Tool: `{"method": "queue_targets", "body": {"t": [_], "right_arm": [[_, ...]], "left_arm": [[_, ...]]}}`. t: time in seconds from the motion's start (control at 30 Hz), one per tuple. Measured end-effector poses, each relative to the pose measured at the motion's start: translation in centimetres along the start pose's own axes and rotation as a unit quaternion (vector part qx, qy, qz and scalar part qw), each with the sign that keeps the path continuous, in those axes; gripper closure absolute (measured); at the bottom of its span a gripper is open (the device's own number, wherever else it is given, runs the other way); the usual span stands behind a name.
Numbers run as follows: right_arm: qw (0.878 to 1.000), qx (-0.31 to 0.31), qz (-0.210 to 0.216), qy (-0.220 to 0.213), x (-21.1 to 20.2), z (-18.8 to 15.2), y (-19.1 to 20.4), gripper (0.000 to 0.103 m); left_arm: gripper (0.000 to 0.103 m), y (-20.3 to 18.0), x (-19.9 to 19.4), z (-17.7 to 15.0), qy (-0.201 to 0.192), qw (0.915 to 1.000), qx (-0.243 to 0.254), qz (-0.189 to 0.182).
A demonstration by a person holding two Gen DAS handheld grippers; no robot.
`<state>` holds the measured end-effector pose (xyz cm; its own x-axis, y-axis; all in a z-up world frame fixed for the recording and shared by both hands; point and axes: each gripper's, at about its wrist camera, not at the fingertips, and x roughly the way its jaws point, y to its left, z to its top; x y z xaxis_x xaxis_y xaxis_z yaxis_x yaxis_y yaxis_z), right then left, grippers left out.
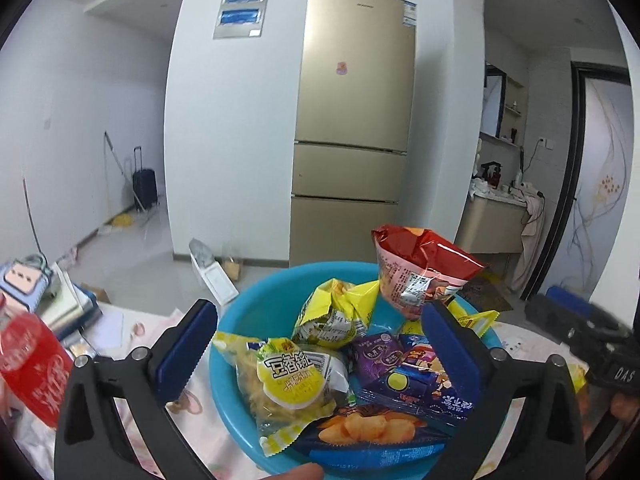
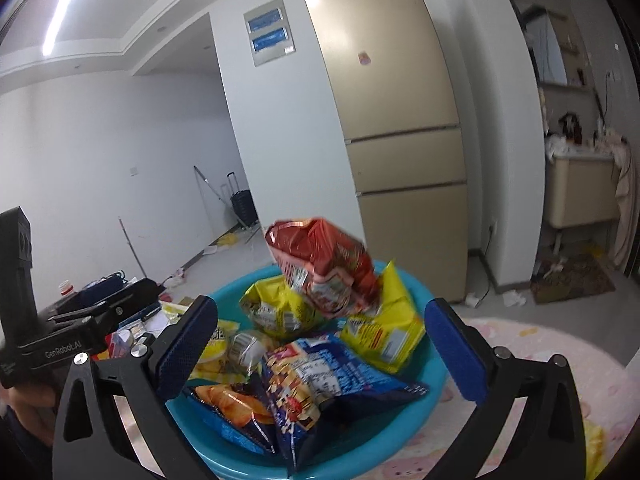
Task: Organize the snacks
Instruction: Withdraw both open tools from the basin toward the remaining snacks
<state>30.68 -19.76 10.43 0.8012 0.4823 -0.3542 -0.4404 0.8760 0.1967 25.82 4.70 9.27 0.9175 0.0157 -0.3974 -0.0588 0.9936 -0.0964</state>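
The blue basin [image 1: 256, 300] is the anchor here: it sits on the pink-patterned surface [image 2: 540, 360] and serves as the collecting point for the snacks, which is why nearly every packet lies inside its rim rather than spread across the cloth. The red bag [image 1: 420, 264] stands highest, over the far side of the basin, tilted and apparently not yet settled onto the yellow packets [image 1: 336, 312] below it; I cannot tell whether it is resting on them or dropping. Nearer the front wall of the basin lie the clear yellow packet [image 1: 288, 384], the small purple packet [image 1: 378, 354], the dark blue bag [image 1: 424, 392] and the blue chip bag [image 1: 360, 428], piled loosely, which suits a container meant only to gather things.

The left gripper [image 1: 320, 352] hangs just above the near side of the basin with its jaws spread wide and nothing between the pads, so it is released. The right gripper [image 2: 320, 344] is likewise released, jaws wide, straddling the basin's contents from the near side without pressing on any packet. That both stand empty over the basin suggests the sorting step is at a drop-off point.

To the left of the basin, a red packet [image 1: 32, 364] and stacked books [image 1: 68, 304] remain outside it.
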Motion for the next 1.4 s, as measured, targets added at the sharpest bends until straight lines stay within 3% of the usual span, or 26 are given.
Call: {"method": "queue_targets", "body": {"t": [0.43, 0.6, 0.73, 0.8, 1.03, 1.4], "right_arm": [[0.996, -0.04, -0.004, -0.084, -6.1, 2.9, 1.7, 0.0], [0.991, -0.038, -0.016, -0.129, -10.3, 4.4, 2.6, 0.0], [0.984, -0.009, 0.025, -0.175, -14.4, 5.3, 2.1, 0.0], [0.982, -0.018, 0.015, -0.186, -16.1, 5.3, 2.1, 0.0], [0.983, -0.028, -0.002, -0.182, -19.3, 4.5, 1.0, 0.0], [0.986, -0.045, -0.006, -0.16, -21.8, 1.2, 0.9, 0.0]], "left_arm": [[0.0, -1.9, -5.4, 2.2, -0.033, 0.9993, 0.017, -0.003], [0.0, -3.2, -8.8, 3.5, -0.061, 0.9977, 0.021, -0.023], [0.0, -5.1, -11.8, 4.0, -0.087, 0.9948, 0.038, -0.036], [0.0, -6.1, -13.5, 4.1, -0.105, 0.9929, 0.038, -0.042], [0.0, -9.0, -17.6, 4.2, -0.119, 0.9899, 0.053, -0.054], [0.0, -8.5, -21.4, 1.6, -0.101, 0.9925, 0.052, -0.045]]}}
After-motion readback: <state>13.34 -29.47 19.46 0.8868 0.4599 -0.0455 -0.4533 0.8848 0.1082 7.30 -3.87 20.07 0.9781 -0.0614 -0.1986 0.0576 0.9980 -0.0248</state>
